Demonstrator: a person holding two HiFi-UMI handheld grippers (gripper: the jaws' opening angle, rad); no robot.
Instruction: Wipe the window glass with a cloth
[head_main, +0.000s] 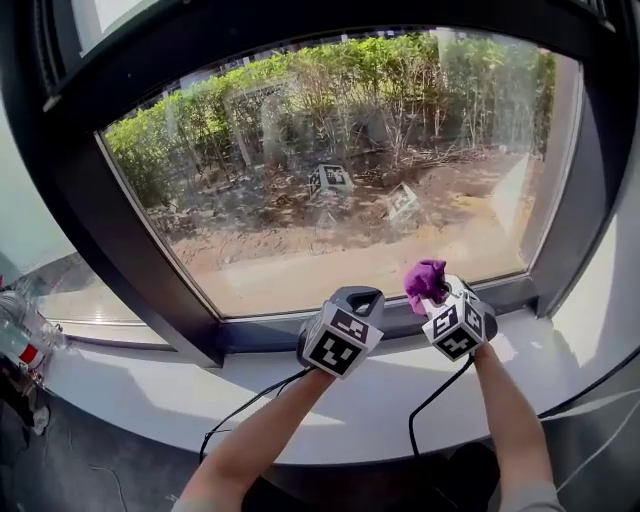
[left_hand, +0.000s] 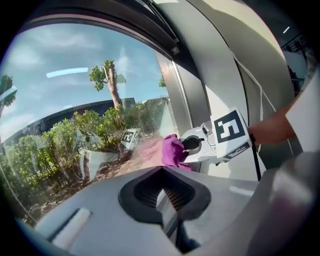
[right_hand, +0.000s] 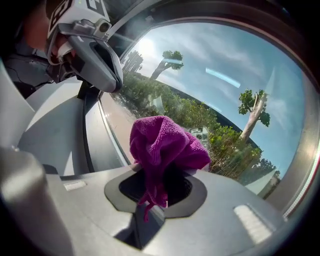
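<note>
The right claw (right_hand: 155, 187) is shut tight on a purple cloth (right_hand: 167, 142). The cloth is bunched up in a ball, w/ the fat end poking out past the claw tips & a thin tail hanging back down into the gap. Its long way runs along the claw, up & toward the window glass (head_main: 340, 170). In the head view the cloth sits low on the right side of the glass, just above the dark frame (head_main: 260, 332) at the btm & over the white sill (head_main: 140, 375). It is v. near the glass, & the left gripper view shows a pink glow of it in the pane, but no view tells if it touches. The left claw (left_hand: 167, 200) is just beside the right one, on its left, also over the sill. Its jaws are pressed together w/ nothing btwn them, & it points at the glass too. Both arms reach in from the btm, & black cables (head_main: 438, 390) run back from the claws across the sill. Green bushes (head_main: 300, 80) & bare dirt show outside.
</note>
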